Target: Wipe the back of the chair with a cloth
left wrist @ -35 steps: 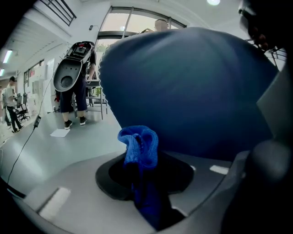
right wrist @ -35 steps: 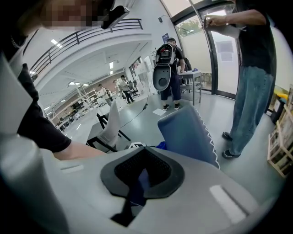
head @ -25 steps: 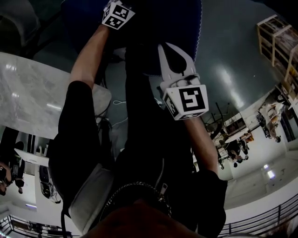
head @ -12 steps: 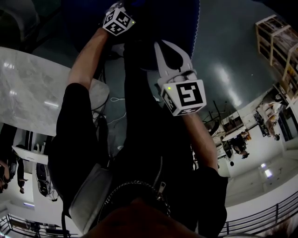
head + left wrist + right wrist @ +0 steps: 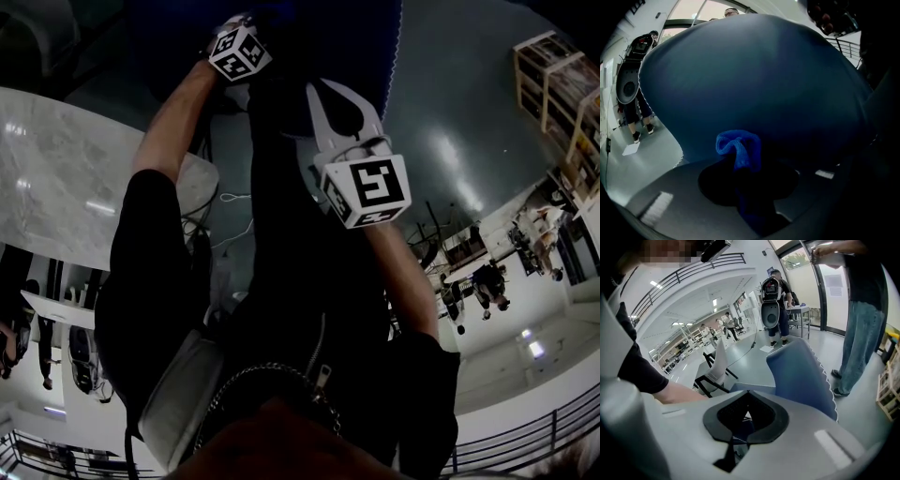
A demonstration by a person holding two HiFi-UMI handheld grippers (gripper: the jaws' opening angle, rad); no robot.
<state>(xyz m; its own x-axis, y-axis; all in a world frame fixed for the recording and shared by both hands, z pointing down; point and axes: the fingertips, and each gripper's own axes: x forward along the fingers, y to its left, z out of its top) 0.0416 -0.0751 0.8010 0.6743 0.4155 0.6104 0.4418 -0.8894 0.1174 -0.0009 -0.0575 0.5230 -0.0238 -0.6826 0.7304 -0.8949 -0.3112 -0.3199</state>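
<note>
Blue terry cloth, pinched in the left hand-held gripper, meets the dark blue fabric chair back. Right hand-held gripper closed, empty, beside the back's edge. Wiping apparently under way; most of the surface probably left.

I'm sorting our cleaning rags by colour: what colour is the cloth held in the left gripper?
Bright blue. The cloth shows best in the left gripper view.
</note>
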